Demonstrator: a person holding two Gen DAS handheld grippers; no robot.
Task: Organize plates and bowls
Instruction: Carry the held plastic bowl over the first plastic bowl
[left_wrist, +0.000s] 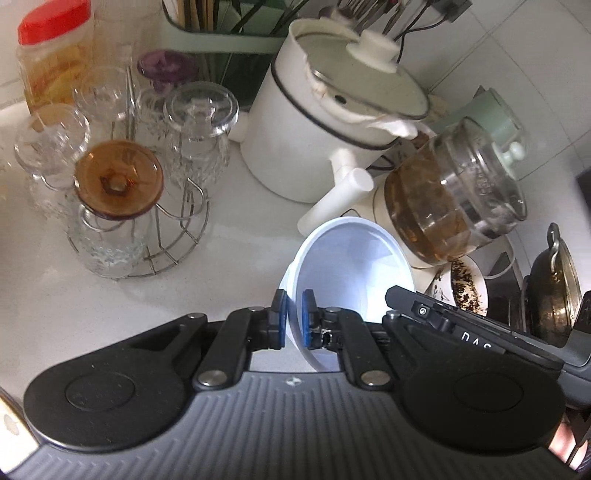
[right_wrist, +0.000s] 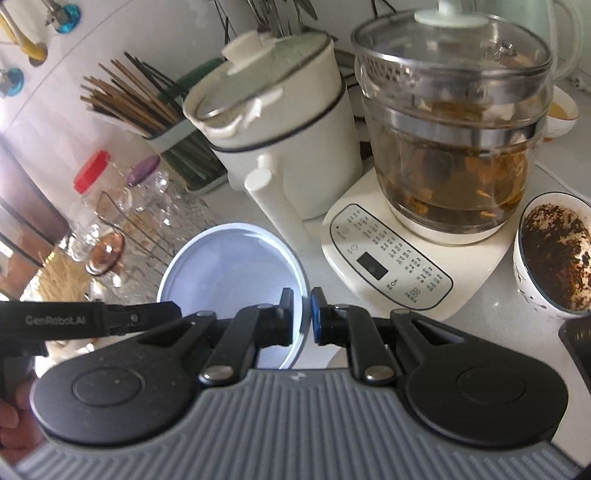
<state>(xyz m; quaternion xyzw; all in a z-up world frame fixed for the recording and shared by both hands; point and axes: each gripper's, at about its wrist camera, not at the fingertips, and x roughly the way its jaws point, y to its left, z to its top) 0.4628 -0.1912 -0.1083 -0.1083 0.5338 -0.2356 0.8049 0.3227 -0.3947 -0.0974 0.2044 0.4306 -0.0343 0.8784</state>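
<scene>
The bowl's (left_wrist: 351, 266) lower wall disappears behind the left gripper (left_wrist: 294, 319), so its base can't be seen. From the right wrist, the bowl's near edge is covered by the right gripper (right_wrist: 303, 314). The dirty bowl (right_wrist: 554, 254) runs off the right edge. The jar (left_wrist: 51, 55) is cropped at the top, and the glasses (right_wrist: 147, 221) blur together. The kettle's panel (right_wrist: 391, 258) print is too small to read.
</scene>
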